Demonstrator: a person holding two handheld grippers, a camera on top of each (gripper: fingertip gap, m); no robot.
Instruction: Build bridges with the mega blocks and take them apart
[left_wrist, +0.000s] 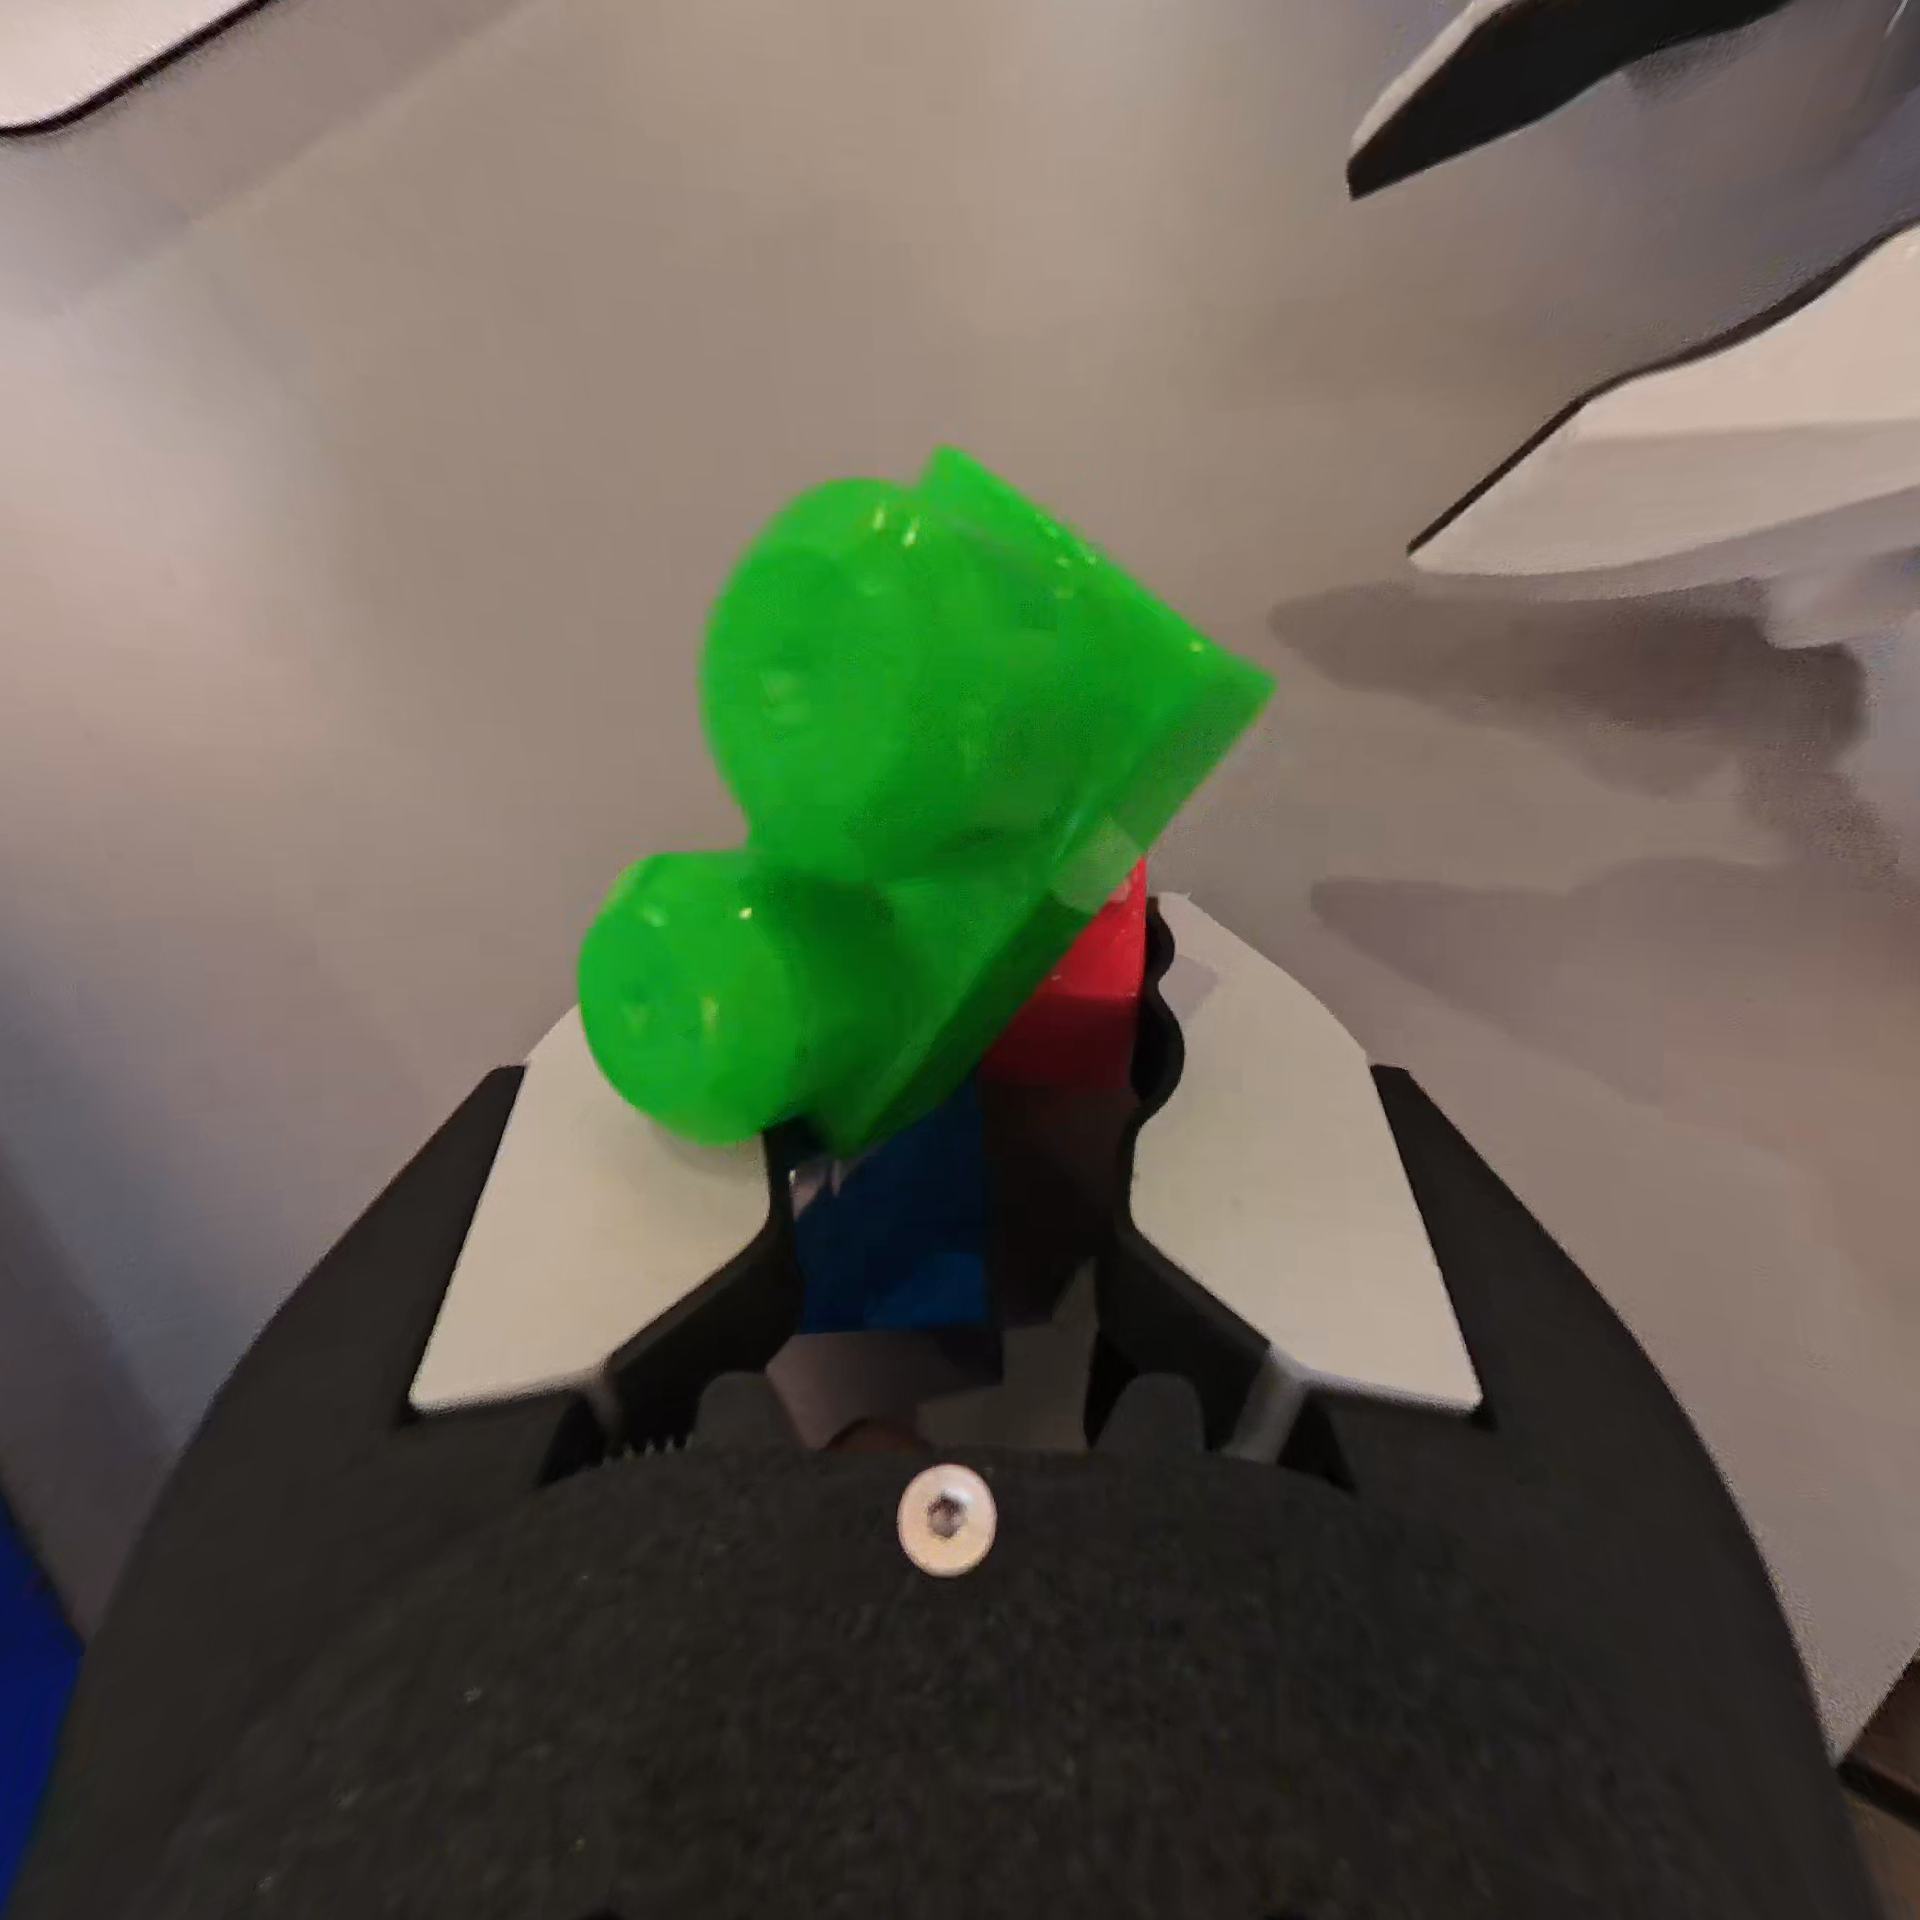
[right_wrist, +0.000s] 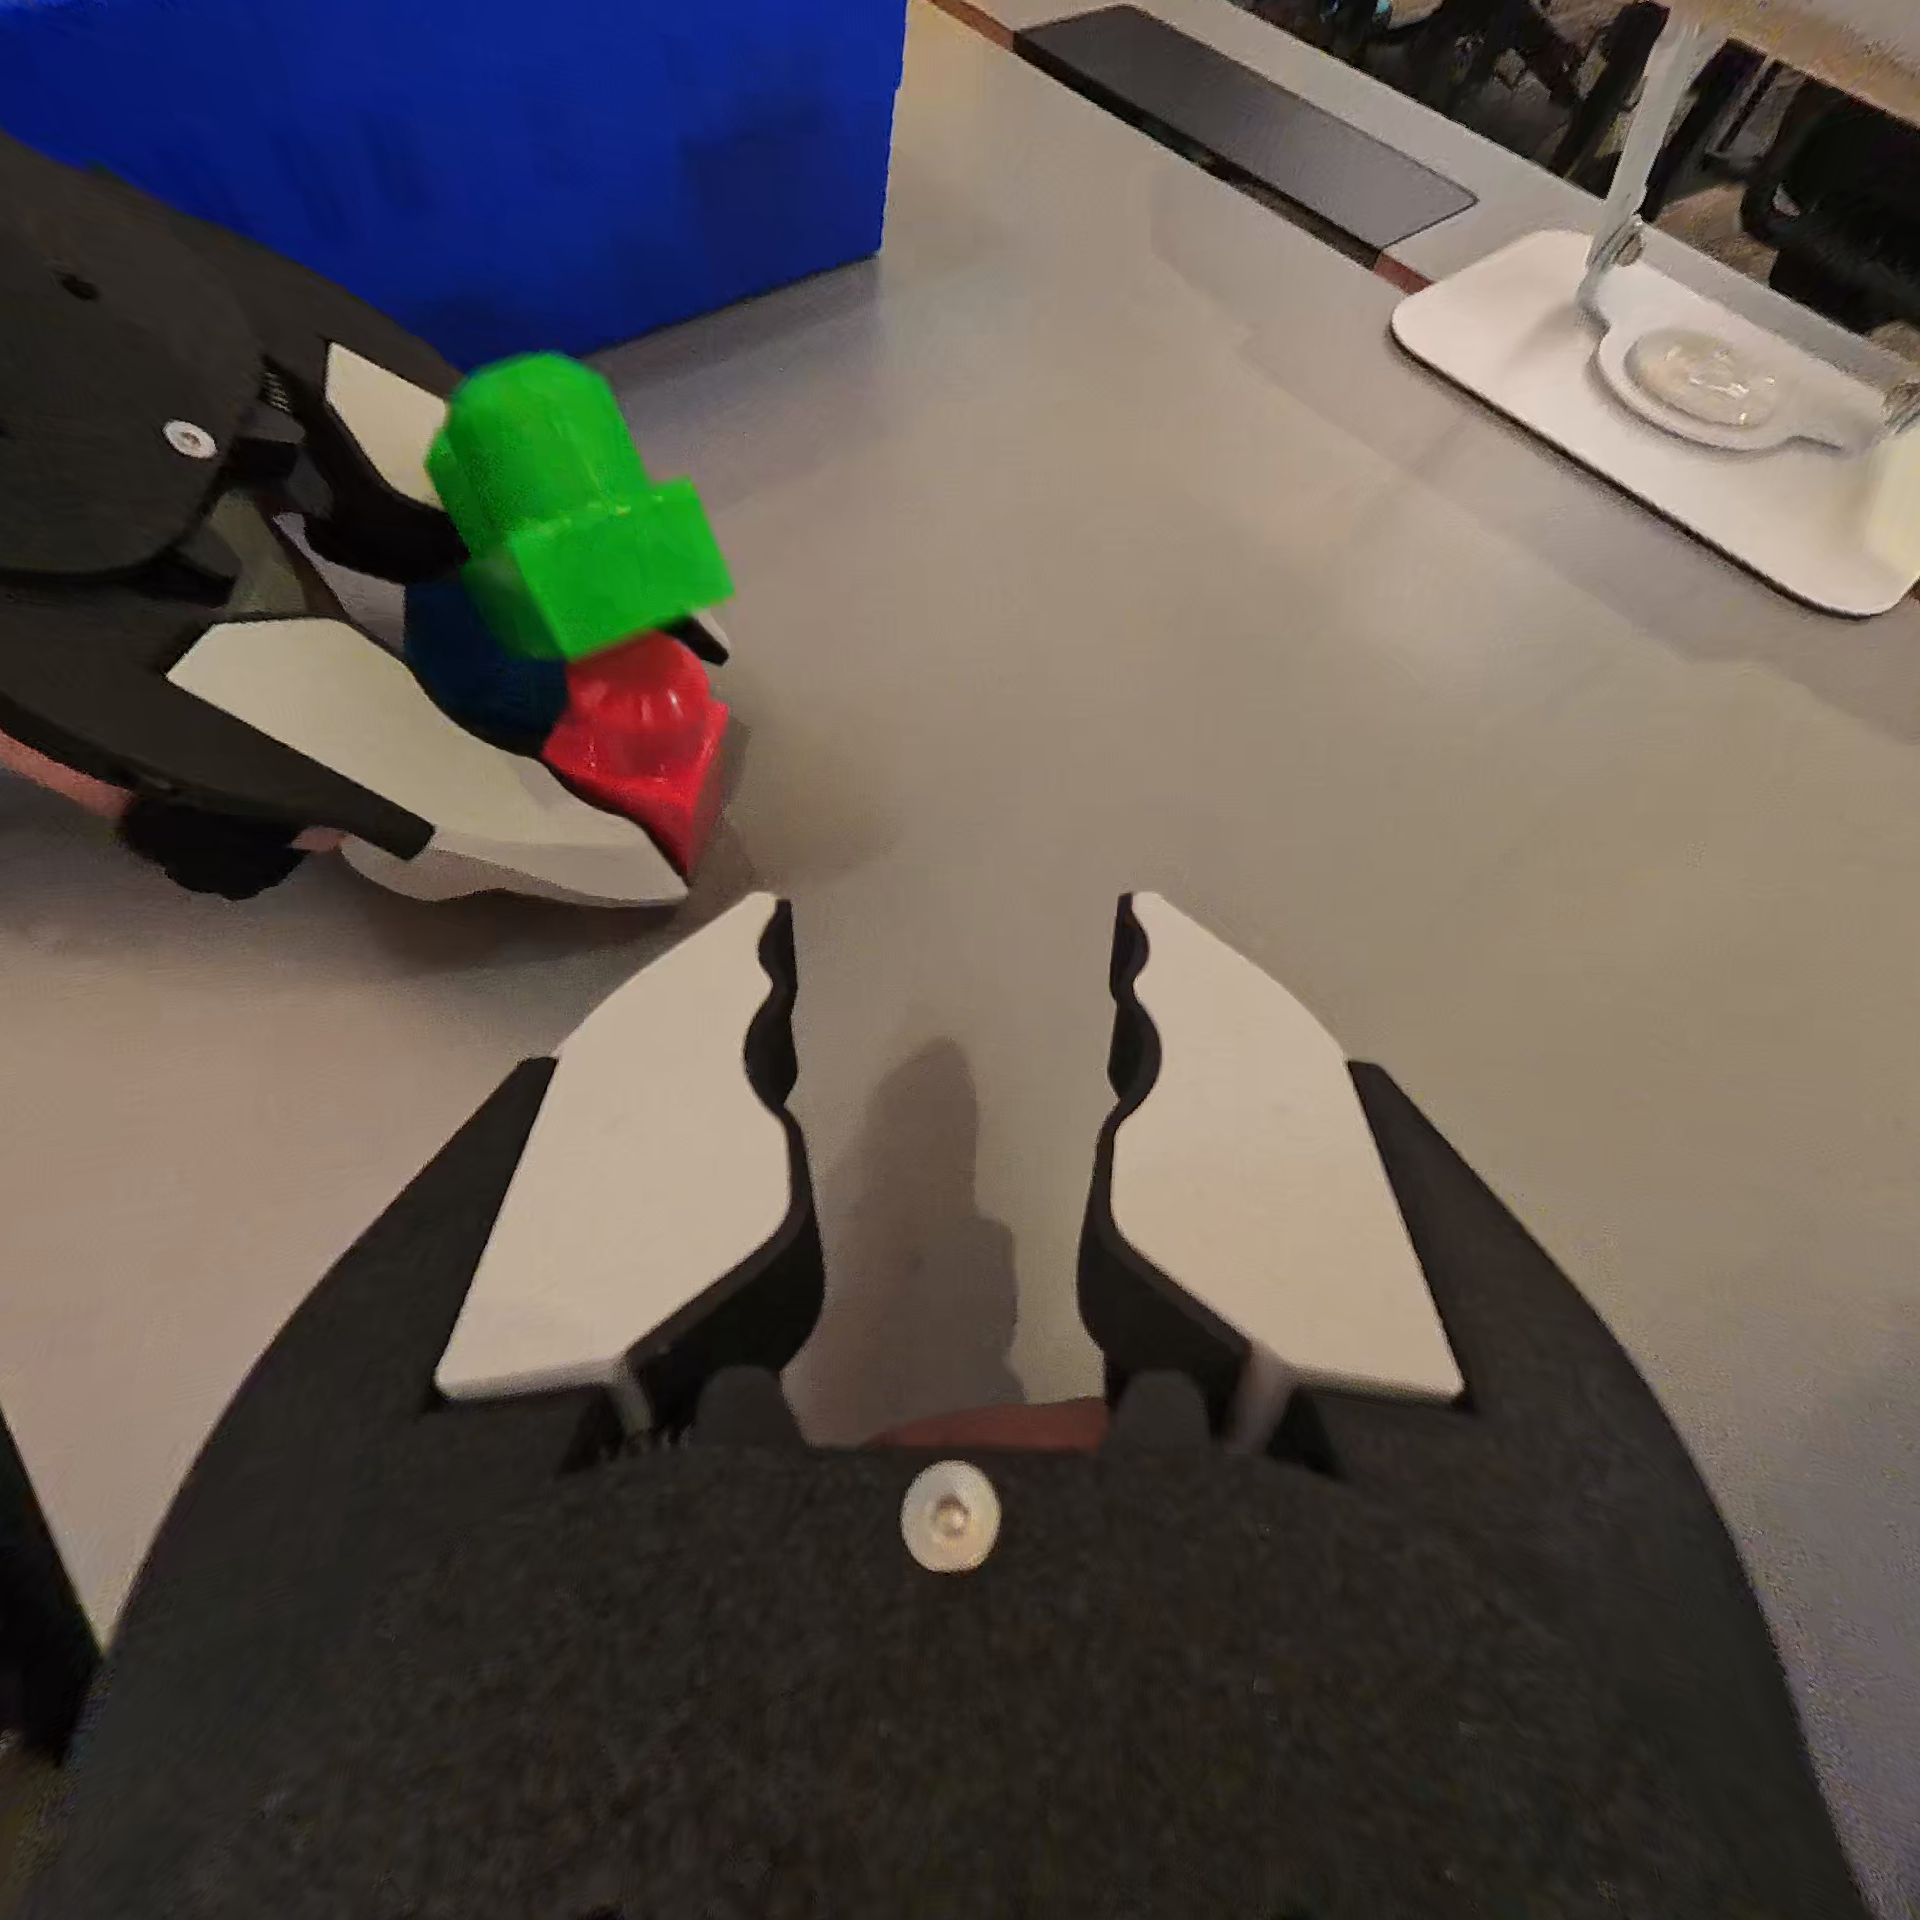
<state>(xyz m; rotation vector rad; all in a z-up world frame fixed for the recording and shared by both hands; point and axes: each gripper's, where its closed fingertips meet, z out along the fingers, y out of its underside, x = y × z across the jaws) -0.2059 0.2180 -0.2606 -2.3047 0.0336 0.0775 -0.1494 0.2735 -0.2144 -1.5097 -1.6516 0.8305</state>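
Observation:
My left gripper (left_wrist: 868, 966) is shut on a small block bridge: a green two-stud block (left_wrist: 914, 790) sits across a red block (left_wrist: 1081, 997) and a blue block (left_wrist: 894, 1247), and the jaws pinch the red and blue ones. The right wrist view shows the left gripper (right_wrist: 696, 764) at the left, low over the table, with the green (right_wrist: 571, 520), red (right_wrist: 644, 738) and blue (right_wrist: 478, 665) blocks tilted. My right gripper (right_wrist: 951, 904) is open and empty, to the right of the bridge and apart from it. Its blurred fingers (left_wrist: 1683, 488) show at the top right of the left wrist view.
The grey table (right_wrist: 1247, 727) carries a blue box (right_wrist: 468, 156) at the back left. A white stand base with a clear post (right_wrist: 1662, 436) stands at the back right. A black flat panel (right_wrist: 1247, 135) lies at the far edge.

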